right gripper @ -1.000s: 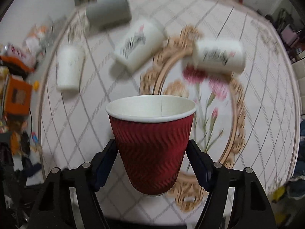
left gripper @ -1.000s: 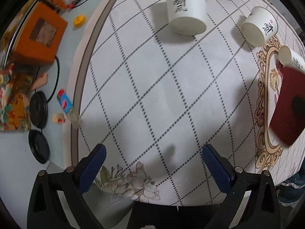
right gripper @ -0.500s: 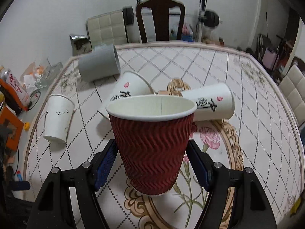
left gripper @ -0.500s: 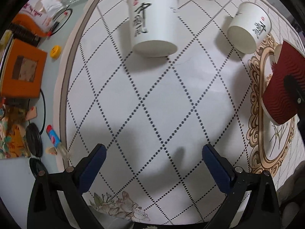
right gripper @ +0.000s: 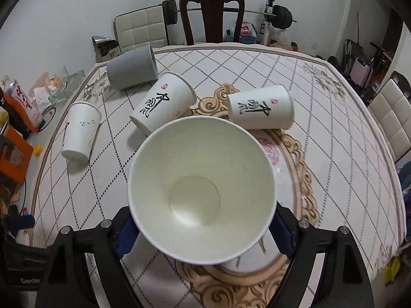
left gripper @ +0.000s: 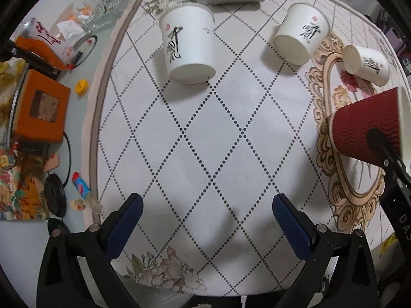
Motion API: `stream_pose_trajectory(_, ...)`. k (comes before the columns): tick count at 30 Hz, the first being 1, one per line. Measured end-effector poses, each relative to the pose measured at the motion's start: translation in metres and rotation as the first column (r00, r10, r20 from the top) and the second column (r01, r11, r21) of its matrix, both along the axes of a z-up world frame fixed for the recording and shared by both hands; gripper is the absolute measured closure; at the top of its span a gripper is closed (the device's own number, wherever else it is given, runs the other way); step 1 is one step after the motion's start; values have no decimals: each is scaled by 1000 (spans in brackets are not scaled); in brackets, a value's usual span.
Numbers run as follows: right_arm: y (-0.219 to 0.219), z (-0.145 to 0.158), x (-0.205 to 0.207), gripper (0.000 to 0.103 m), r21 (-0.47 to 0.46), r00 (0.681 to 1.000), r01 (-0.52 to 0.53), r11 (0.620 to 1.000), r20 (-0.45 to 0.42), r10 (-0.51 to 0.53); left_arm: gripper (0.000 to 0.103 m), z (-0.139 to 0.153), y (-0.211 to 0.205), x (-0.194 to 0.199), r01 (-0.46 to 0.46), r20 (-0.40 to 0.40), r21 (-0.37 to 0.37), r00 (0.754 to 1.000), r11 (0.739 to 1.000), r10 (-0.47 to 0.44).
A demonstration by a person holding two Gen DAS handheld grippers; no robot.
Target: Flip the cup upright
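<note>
The left gripper (left gripper: 205,220) is hovering with fingers wide and empty over the table (left gripper: 205,138). The right gripper (right gripper: 203,227) is clamping the red cup (left gripper: 364,131), mouth up, above the table; next, lowering it level and releasing.

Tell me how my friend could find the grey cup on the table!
Look at the round table with the diamond-pattern cloth, toward the far edge near the dark wooden chair. The grey cup lies on its side there; it is plain grey, unlike the white lettered cups.
</note>
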State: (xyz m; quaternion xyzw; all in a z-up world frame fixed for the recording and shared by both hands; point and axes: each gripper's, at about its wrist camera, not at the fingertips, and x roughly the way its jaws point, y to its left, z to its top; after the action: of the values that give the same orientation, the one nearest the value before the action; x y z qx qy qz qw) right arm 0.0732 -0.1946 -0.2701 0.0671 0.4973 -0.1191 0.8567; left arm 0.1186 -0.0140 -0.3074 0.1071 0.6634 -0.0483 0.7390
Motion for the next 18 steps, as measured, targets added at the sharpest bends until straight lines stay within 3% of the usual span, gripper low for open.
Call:
stream_pose_trajectory(9,-5,63,-52,2,-22,1000,18,1000,22,-18,0,65,6,-50,-13,124,-16,992,1000,15)
stream_pose_trajectory(18,-10,162,-123,0,-98,996,42,994,79,-35,0,167,12,-110,-18,318,-59,947,998,36)
